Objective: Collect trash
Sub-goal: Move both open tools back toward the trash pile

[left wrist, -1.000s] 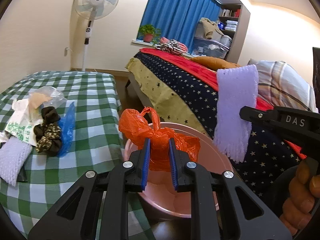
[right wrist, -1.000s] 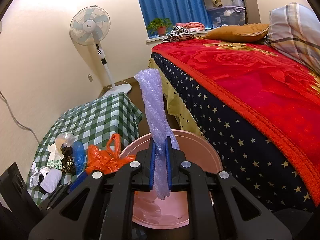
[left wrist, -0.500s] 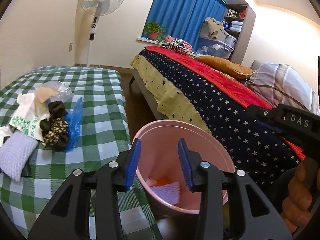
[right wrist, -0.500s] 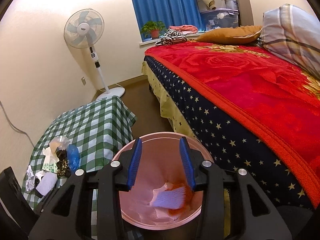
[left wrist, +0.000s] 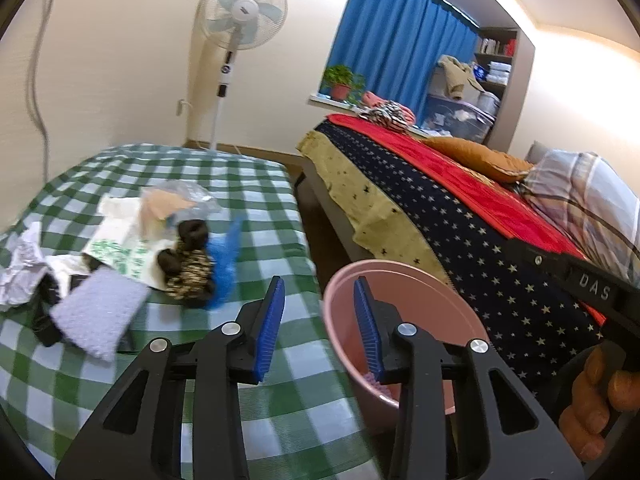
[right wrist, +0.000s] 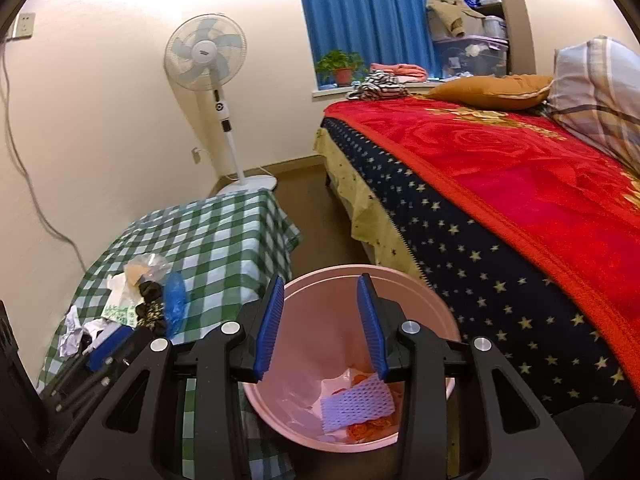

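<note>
Both tongs (left wrist: 318,322) (right wrist: 320,320) had just opened, dropping the orange bag (right wrist: 366,426) and foam net (right wrist: 356,402) into the bin (right wrist: 400,280). They stood apart and empty. Left tongs had swung toward the tabletop (left wrist: 248,184), likely for more trash (left wrist: 188,268).

"DAS" on the right gripper (left wrist: 592,280)

Both grippers let go: the orange bag (right wrist: 370,426) left the left gripper (left wrist: 318,322), the purple foam net (right wrist: 356,402) left the right gripper (right wrist: 320,320), both landing inside the pink bin (right wrist: 416,292).
</note>
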A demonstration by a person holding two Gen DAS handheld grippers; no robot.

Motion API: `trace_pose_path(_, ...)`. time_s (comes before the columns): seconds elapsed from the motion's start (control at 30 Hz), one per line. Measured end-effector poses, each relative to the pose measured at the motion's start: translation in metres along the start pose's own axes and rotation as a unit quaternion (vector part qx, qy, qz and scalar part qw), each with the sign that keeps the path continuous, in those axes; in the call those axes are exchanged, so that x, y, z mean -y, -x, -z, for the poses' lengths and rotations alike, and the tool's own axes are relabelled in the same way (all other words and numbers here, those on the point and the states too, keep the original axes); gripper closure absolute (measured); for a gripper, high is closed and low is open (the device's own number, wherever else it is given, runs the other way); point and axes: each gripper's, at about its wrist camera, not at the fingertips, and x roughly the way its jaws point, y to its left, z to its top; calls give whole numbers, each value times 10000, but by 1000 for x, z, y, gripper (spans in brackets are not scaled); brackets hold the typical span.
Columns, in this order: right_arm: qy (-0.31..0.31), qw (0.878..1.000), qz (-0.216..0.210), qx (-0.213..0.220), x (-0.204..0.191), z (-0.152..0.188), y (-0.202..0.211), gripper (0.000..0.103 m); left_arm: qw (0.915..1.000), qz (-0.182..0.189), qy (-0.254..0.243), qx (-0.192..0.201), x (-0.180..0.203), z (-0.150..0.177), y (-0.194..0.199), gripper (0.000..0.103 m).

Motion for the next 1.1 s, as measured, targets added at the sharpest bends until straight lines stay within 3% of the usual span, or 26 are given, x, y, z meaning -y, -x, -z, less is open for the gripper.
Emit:
trace_pose_path(0.2, 76, 9996, -289, -10, -15, 8, -2, 67, 9994, -267, 167, 114, -19, -4, 11, 76)
trace_pose_path(0.57, 164, 9973, -694, -175, -42, 22, -14, 71, 9968, -704, 265, 266, -50, -2, 28, 77)
trace_pose_path(1.1, 310, 9919, -1198, -282, -79, 32, -25, 73, 9799, -1806, 698, 488, -103, 2, 47, 77)
